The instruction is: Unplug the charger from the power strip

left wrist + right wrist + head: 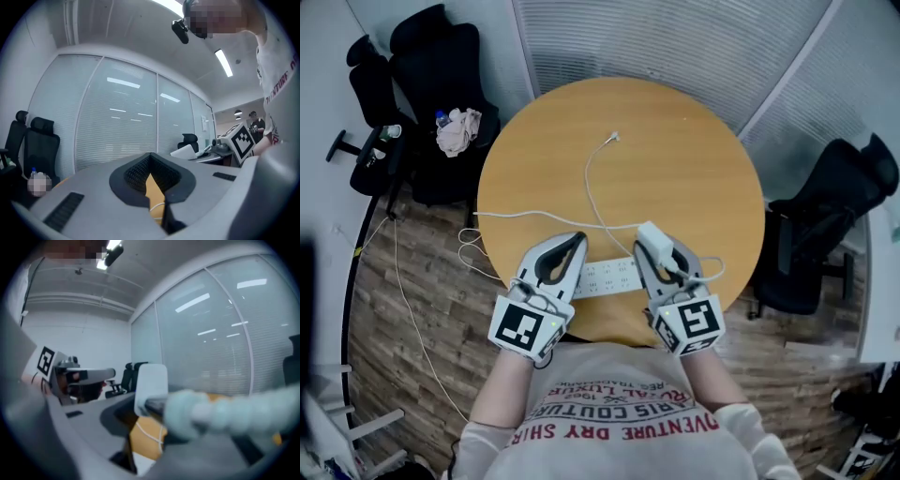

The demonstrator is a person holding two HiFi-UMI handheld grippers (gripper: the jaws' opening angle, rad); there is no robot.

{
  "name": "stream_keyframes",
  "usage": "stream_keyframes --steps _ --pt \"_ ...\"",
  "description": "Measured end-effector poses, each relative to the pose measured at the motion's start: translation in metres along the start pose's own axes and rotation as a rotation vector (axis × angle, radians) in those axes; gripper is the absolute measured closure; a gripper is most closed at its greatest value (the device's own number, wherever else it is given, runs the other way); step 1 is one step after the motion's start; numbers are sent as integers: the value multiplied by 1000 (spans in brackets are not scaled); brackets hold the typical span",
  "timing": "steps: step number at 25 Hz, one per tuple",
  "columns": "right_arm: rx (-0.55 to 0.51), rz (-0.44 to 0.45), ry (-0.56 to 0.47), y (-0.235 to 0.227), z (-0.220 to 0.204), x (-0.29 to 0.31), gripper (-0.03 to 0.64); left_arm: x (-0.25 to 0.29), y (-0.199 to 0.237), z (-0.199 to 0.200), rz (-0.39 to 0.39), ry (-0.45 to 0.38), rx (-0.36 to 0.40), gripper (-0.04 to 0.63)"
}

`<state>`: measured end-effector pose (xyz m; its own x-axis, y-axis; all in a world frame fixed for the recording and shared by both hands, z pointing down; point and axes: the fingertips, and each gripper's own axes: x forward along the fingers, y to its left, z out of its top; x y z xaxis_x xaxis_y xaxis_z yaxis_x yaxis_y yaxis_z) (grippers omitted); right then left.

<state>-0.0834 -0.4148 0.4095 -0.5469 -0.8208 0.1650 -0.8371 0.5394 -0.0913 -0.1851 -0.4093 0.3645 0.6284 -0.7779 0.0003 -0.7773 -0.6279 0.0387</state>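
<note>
On the round wooden table (675, 150) a white power strip (605, 277) lies near the front edge, partly hidden by both grippers. My right gripper (661, 246) is shut on a white charger (650, 233), held above the strip and clear of it. The right gripper view shows the charger block (151, 385) upright between the jaws, with its blurred cable boot in front. The thin white charger cable (587, 178) runs across the table to a loose end (614, 138). My left gripper (579, 238) hangs over the strip's left part, shut and empty; its tips (164, 204) meet.
A white cord (516, 217) runs left off the table and down to the wood floor. Black office chairs (441, 56) stand at the back left, one with a cloth and a bottle on it; another chair (834, 216) stands at the right. Glass walls with blinds lie beyond.
</note>
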Motion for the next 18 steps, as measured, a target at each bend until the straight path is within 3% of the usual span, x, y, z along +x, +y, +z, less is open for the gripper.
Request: stream_keyframes --steps 5,9,18 --pt "-27 32 -38 8 16 -11 462 -16 0 8 26 -23 26 561" --pt "-9 41 -63 8 18 -13 462 -16 5 3 40 -33 3 561" --pt "9 28 -63 8 17 -16 462 -15 -1 -2 17 -11 15 561"
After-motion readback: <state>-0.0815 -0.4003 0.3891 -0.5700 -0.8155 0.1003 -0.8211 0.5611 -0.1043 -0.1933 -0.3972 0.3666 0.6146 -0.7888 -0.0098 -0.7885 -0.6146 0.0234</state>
